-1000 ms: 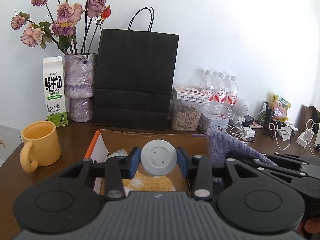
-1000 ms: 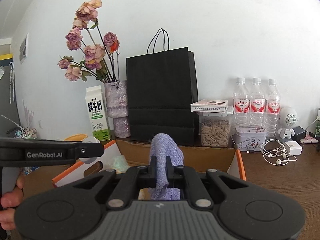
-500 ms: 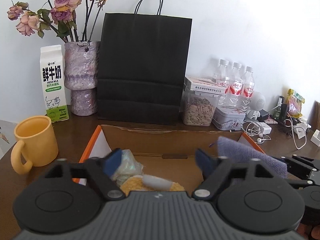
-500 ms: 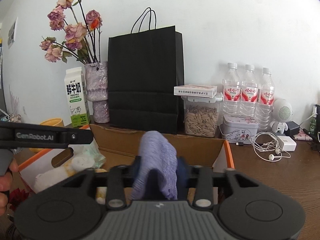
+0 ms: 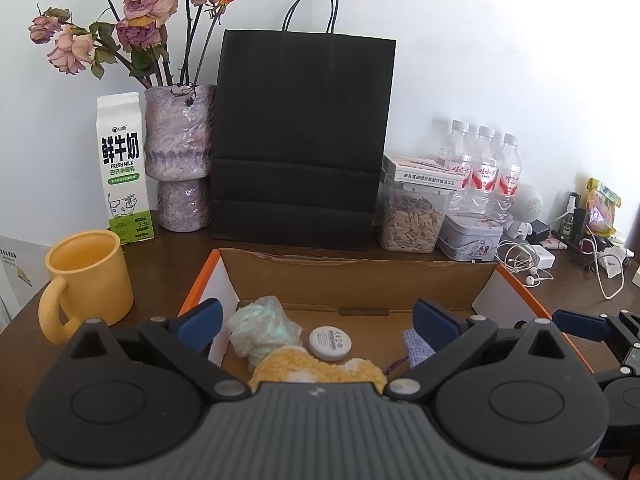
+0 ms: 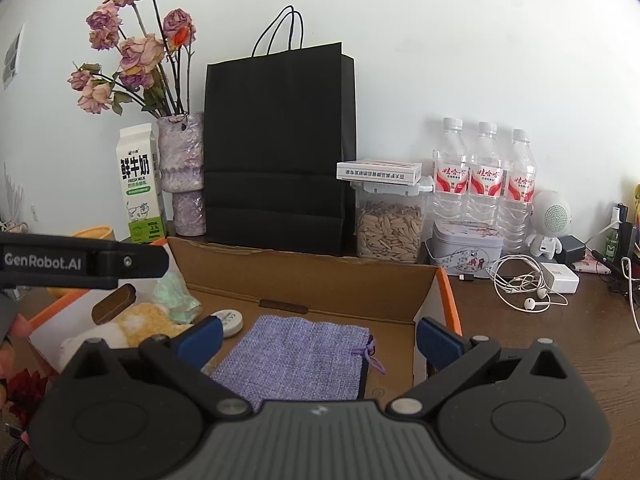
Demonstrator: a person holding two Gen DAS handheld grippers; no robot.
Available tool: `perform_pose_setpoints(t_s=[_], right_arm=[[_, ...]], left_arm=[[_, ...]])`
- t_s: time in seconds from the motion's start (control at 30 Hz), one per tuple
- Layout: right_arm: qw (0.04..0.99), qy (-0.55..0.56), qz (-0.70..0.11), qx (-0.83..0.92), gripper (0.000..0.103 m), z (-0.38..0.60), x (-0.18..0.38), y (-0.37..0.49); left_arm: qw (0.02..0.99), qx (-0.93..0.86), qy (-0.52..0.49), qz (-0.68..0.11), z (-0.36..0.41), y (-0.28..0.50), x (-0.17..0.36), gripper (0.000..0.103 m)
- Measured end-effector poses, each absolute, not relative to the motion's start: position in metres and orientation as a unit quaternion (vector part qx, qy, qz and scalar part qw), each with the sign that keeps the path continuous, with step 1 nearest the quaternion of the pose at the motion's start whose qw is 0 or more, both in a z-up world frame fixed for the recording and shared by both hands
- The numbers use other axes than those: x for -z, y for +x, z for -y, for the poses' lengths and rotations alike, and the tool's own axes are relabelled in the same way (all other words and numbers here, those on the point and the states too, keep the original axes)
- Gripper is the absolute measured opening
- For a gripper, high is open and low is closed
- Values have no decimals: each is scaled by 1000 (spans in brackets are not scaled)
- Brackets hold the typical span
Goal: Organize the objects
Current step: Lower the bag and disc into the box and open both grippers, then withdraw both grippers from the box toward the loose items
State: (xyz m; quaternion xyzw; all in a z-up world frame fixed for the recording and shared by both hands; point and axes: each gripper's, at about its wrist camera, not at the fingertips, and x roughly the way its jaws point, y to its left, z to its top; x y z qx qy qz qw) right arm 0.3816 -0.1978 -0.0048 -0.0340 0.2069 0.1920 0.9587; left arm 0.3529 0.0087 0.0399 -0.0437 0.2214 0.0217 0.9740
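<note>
Dark wood desk against a white wall, open cardboard box at centre frame.

White wall (image 6: 440, 40) fills the upper frame; the desk (image 6: 540, 352) spans the lower right. Behind the cardboard box (image 5: 360, 276) stands a black paper bag (image 5: 304, 140). In the box, lower centre, lie a purple pouch (image 6: 296, 360) and a white disc (image 5: 330, 343). Left gripper (image 5: 316, 320) and right gripper (image 6: 318, 336) both gape wide, holding nothing.

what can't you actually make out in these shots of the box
- Yellow knit item: left wrist view, its near part is hidden behind the left gripper body.
- Purple pouch: right wrist view, its near edge is cut off by the right gripper; left wrist view shows only a corner.
- White disc: its print is too small to read.
- Cardboard box: its near wall is hidden in both views.
</note>
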Motion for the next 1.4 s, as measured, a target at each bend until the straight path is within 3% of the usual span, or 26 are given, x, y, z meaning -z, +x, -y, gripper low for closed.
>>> perform_pose_setpoints(t_s=[1.4], right_arm=[[955, -52, -210, -204, 103, 208, -9, 272]], left_arm=[[972, -32, -32, -231, -29, 245, -54, 103]])
